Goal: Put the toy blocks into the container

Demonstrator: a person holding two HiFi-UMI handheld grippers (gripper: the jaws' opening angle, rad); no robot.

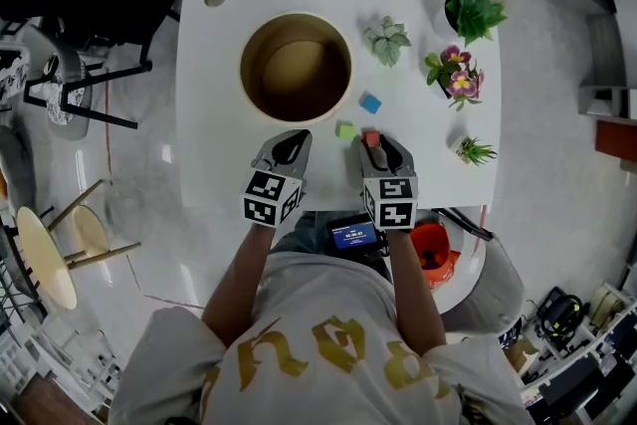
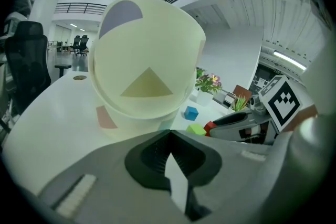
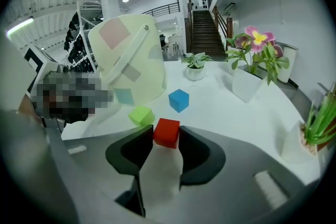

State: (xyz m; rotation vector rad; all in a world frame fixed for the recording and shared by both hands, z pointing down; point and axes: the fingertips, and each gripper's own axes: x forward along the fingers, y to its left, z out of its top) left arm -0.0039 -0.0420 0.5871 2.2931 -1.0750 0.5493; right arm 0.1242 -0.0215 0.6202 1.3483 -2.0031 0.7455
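My right gripper (image 3: 166, 139) straddles the red block (image 3: 167, 131), jaws apart, unclamped. I centre it, then squeeze its flat faces. Left gripper (image 2: 169, 131) closed, empty.

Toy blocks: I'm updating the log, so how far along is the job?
Done: nothing; the container looks empty. In hand: the red block stands on the table between the right gripper's open jaws, not lifted. Remaining: it, the green block and the blue block all need putting in.
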